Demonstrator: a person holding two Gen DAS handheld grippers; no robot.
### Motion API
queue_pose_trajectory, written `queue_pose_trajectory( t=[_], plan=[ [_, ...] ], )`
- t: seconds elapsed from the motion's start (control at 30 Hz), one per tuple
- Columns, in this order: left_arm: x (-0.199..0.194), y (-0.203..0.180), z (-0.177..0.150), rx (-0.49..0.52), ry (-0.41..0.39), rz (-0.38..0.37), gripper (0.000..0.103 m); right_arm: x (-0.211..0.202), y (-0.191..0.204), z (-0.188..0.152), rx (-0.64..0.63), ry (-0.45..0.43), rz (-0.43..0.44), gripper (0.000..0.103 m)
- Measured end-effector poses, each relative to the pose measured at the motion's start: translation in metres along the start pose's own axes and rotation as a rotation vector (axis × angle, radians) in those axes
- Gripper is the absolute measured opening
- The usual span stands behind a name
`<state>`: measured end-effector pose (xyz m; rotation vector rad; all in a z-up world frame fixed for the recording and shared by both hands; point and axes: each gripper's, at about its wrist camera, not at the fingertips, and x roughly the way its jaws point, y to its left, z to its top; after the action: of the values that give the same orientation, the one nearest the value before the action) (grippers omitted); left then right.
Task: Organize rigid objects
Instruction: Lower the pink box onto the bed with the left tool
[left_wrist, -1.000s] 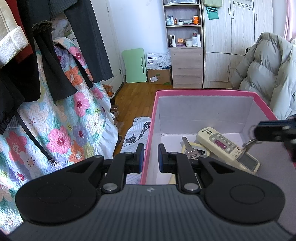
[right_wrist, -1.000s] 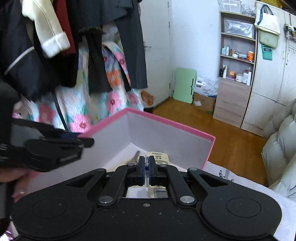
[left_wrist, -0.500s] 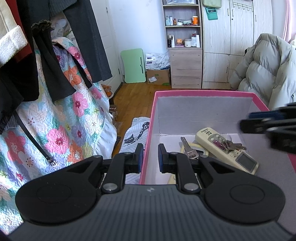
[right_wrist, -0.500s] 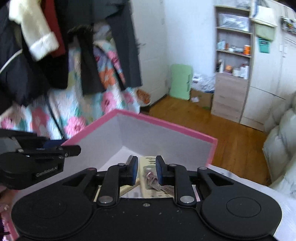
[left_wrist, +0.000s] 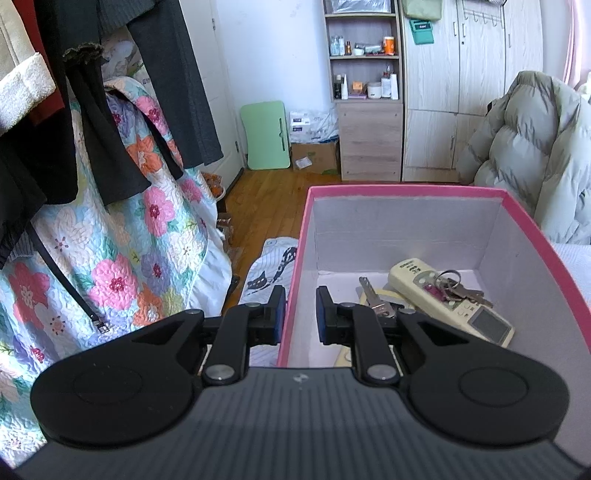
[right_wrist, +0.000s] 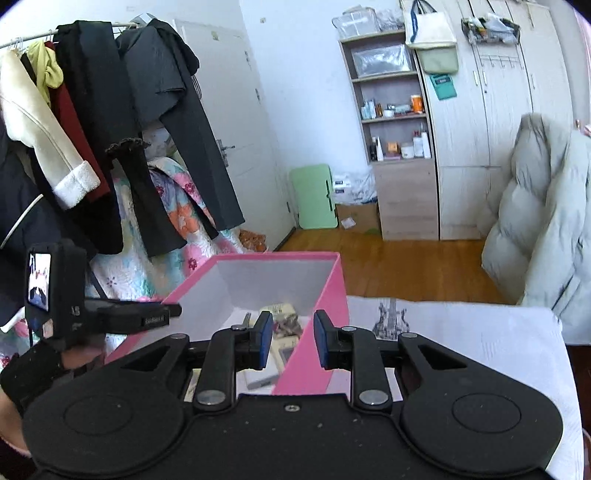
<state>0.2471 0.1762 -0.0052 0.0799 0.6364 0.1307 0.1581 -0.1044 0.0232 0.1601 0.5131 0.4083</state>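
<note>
Keys (left_wrist: 456, 286) now lie on the remote (left_wrist: 447, 301) inside the pink box (left_wrist: 406, 190); a second ago we saw them pinched in the right gripper (right_wrist: 291, 338), which is now parted, empty and raised, its fingers straddling the box's right wall. We judge that deposit complete. A single key (left_wrist: 371, 297) also rests on the box floor, just beside the remote, over a pale item we cannot identify.

Left gripper (left_wrist: 297, 314) is unchanged from a second ago: narrowly parted, one finger inside and one outside the box's left wall. Whether the pads press the wall, we cannot tell; it looks placed to steady the box.

We see no further loose rigid item outside the box, so what remains of the task cannot be judged.

Box stands on a white cloth (right_wrist: 461, 332) with a printed motif. Beyond: wooden floor (right_wrist: 406, 266), a clothes rack (right_wrist: 92, 110) over a floral quilt (left_wrist: 110, 258), a shelf unit (left_wrist: 364, 74), wardrobe doors (right_wrist: 498, 129), a padded coat (left_wrist: 528, 147).
</note>
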Motion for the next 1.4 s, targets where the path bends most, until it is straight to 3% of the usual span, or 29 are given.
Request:
queue_pose_trajectory(
  t=[0.23, 0.37, 0.57, 0.8, 0.93, 1.17, 1.27, 1.4],
  plan=[
    [-0.003, -0.003, 0.002, 0.008, -0.002, 0.015, 0.016, -0.016, 0.005, -0.006, -0.015, -0.03, -0.019, 0.03],
    [-0.024, 0.009, 0.01, -0.097, -0.03, -0.041, 0.016, -0.035, 0.009, -0.007, -0.028, -0.049, -0.02, 0.031],
    [-0.082, -0.008, 0.013, -0.007, -0.1, -0.04, 0.02, -0.057, 0.009, -0.009, -0.031, -0.082, -0.017, 0.032],
    [-0.132, -0.033, -0.014, 0.001, -0.092, -0.061, 0.03, -0.073, 0.014, -0.016, -0.048, -0.11, -0.026, 0.035],
    [-0.154, -0.044, -0.043, -0.033, -0.068, -0.114, 0.032, -0.082, 0.015, -0.025, -0.067, -0.139, -0.066, 0.035],
    [-0.168, -0.06, -0.068, -0.055, -0.032, -0.162, 0.034, -0.098, 0.01, -0.039, -0.067, -0.109, -0.1, 0.036],
    [-0.171, -0.066, -0.07, -0.035, -0.036, -0.174, 0.043, -0.104, 0.012, -0.044, -0.07, -0.118, -0.116, 0.043],
    [-0.178, -0.069, -0.074, -0.028, -0.043, -0.177, 0.046, -0.111, 0.014, -0.048, -0.074, -0.123, -0.129, 0.046]
  ],
)
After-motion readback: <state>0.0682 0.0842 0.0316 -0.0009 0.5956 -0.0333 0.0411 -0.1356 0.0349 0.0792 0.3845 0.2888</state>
